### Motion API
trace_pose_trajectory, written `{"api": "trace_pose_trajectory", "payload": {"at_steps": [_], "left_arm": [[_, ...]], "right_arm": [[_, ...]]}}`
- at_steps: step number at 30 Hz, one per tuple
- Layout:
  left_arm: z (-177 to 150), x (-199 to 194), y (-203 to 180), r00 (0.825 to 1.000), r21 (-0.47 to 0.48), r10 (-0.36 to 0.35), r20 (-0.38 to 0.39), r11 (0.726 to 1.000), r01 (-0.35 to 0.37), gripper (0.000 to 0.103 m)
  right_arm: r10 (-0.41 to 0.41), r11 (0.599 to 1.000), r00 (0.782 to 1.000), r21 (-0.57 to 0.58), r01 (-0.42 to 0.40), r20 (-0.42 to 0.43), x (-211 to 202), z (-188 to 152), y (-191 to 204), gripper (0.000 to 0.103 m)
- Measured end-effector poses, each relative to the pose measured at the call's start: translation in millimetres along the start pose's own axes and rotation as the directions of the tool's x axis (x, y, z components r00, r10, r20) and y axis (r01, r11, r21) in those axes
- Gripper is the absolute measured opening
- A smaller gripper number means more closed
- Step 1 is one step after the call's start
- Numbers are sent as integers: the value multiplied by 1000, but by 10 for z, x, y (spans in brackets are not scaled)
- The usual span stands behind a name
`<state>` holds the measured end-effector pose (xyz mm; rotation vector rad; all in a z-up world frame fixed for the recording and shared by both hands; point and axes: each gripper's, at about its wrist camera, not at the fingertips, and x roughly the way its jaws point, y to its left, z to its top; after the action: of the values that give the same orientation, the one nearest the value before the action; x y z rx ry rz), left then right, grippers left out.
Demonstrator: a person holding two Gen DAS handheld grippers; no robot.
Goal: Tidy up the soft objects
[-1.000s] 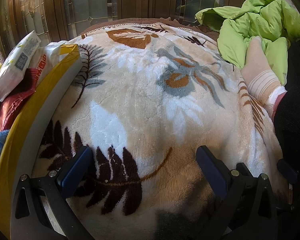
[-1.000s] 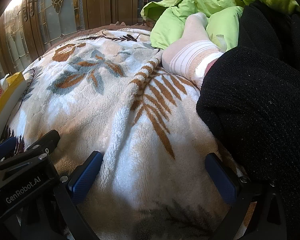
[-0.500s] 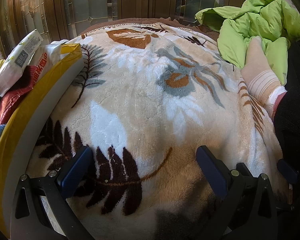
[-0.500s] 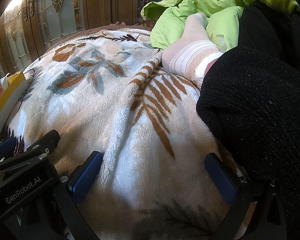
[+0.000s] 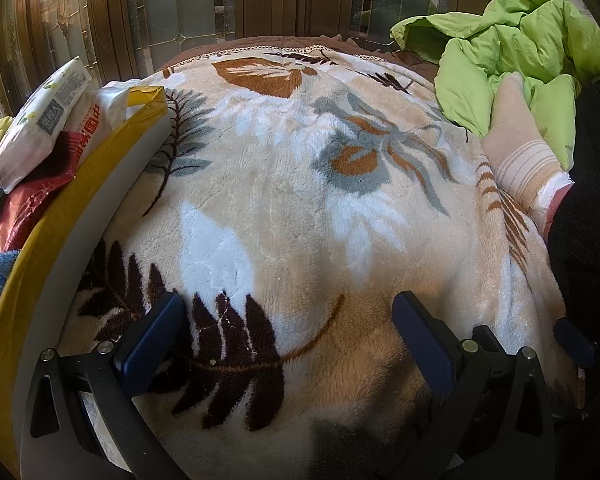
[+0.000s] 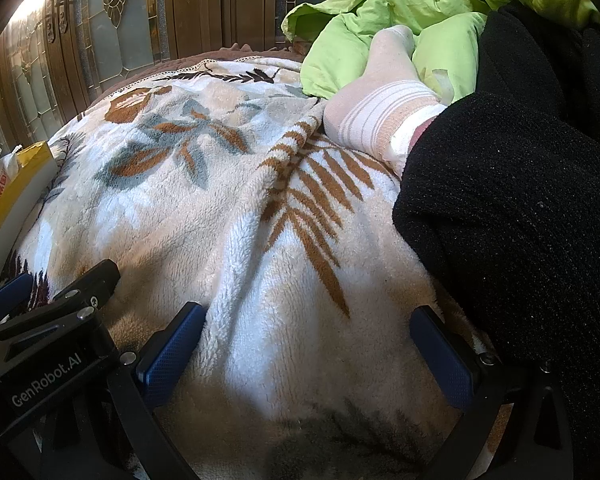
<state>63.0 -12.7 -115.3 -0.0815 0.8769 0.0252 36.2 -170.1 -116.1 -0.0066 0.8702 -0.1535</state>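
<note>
Black-framed left gripper [image 5: 288, 336] and right gripper [image 6: 308, 344] carry blue textured pads, silver screws, and "GenRobot.AI" lettering.

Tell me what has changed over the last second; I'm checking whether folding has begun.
Almost nothing. In the left wrist view the yellow-rimmed box with its packets sits slightly differently in frame. Both the left gripper and right gripper stay open over the leaf-print blanket, gripping nothing; the striped sock is unmoved.

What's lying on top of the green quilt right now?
A foot in a striped sock rests on the green quilt, with black fabric overlapping its right part. Whatever lies beneath them is covered.
</note>
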Motion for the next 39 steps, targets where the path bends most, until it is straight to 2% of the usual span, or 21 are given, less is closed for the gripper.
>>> {"api": "trace_pose_trajectory", "payload": {"at_steps": [27,31,36,39], "left_arm": [[-1,1,5,1000,-3,0,0,1000,0,103],[17,10,0,1000,-4,8,-5,1000,-8,103],[41,-56,47,999,9,-15,-39,1000,16,103],[50,-227,90,998,34,40,-54,999,-38,103]], "right_arm": [[2,1000,1000,2,-2,-1,7,-2,-1,102],[6,1000,1000,4,-6,-1,12,-8,3,102],[30,999,1000,22,-30,-3,10,-8,-40,102],[32,999,999,24,-32,-4,6,-10,-37,102]]}}
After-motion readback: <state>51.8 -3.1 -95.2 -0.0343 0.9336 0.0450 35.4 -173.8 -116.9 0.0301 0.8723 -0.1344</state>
